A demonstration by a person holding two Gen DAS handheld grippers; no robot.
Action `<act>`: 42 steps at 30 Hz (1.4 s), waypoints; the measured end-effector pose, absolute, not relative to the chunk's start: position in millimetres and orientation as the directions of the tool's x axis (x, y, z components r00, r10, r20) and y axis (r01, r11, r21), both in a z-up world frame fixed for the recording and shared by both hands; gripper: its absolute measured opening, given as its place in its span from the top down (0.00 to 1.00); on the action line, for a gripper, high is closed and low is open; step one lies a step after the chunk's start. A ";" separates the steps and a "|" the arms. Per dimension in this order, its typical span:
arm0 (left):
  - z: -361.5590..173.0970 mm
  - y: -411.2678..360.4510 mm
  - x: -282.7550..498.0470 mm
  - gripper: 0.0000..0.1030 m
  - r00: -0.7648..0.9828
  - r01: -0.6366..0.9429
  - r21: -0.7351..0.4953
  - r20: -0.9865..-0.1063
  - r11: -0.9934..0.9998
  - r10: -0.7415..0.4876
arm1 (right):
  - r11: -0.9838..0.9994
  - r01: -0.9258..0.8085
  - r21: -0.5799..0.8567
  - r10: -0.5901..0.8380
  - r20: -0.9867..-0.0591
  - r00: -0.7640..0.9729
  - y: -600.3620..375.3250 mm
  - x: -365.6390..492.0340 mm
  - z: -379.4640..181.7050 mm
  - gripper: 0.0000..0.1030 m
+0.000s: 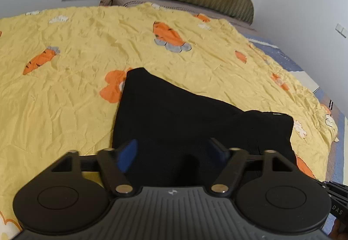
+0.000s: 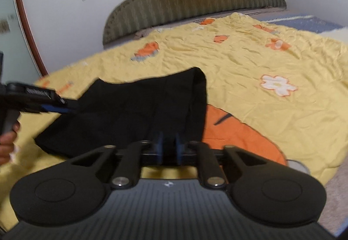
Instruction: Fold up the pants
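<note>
Your right claw (image 2: 168,146) pinches the folded black pants (image 2: 139,113) at six o'clock; your left claw (image 1: 174,153) gapes above them on the bed (image 1: 65,98).

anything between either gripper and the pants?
Nothing visible. The left gripper is open right over the near edge of the black pants, its fingers straddling the cloth. The right gripper is shut on the pants' near edge. Only the yellow blanket lies around them.
</note>
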State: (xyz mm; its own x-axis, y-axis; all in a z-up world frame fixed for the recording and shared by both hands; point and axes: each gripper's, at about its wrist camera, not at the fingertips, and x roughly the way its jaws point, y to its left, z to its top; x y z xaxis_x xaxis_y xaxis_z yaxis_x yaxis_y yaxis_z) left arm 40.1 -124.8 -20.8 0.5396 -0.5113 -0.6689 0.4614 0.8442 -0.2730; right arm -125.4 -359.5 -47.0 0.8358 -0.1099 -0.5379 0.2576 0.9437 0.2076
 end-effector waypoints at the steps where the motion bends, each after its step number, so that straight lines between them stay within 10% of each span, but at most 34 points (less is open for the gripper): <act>1: -20.7 -125.5 38.5 0.28 0.544 0.468 -0.254 -0.672 0.846 -0.503 | 0.943 0.263 0.206 -0.113 -0.542 0.833 -360.9 -127.8 -47.4 0.96; 13: 6.5 -124.4 60.4 0.28 0.617 0.473 -0.177 -0.632 0.863 -0.468 | 0.931 0.356 0.078 -0.261 -0.540 0.800 -362.7 -136.8 -23.2 0.88; 22: -16.0 -190.5 99.7 0.28 0.512 0.554 -0.151 -0.714 0.818 -0.479 | 0.977 0.184 0.106 -0.097 -0.548 0.831 -351.0 -22.2 -21.6 0.85; 30: -37.8 -201.9 117.5 0.22 0.553 0.531 -0.056 -0.734 0.845 -0.396 | 0.946 0.323 -0.037 -0.279 -0.599 0.751 -383.0 -12.1 -47.9 1.00; 33: -39.5 -196.0 102.6 0.19 0.584 0.530 -0.001 -0.724 0.848 -0.366 | 0.939 0.333 -0.085 -0.324 -0.538 0.778 -364.1 -31.8 -29.7 0.72; 37: -44.7 -180.6 85.3 0.14 0.603 0.549 0.034 -0.707 0.835 -0.368 | 0.984 0.176 0.004 -0.145 -0.555 0.819 -342.5 -60.4 -29.8 0.68; 42: -46.6 -156.6 88.7 0.09 0.593 0.524 -0.008 -0.714 0.852 -0.372 | 0.965 0.215 -0.148 -0.260 -0.540 0.800 -329.8 -89.6 -54.9 0.53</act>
State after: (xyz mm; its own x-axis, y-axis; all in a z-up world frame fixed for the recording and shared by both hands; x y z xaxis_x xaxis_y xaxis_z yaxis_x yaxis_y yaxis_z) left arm 88.7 -156.6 -46.6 0.5932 -0.3720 -0.7140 0.5241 0.8516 -0.0083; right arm -89.6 -329.8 -54.9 0.8000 -0.2605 -0.5405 0.2147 0.9655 -0.1475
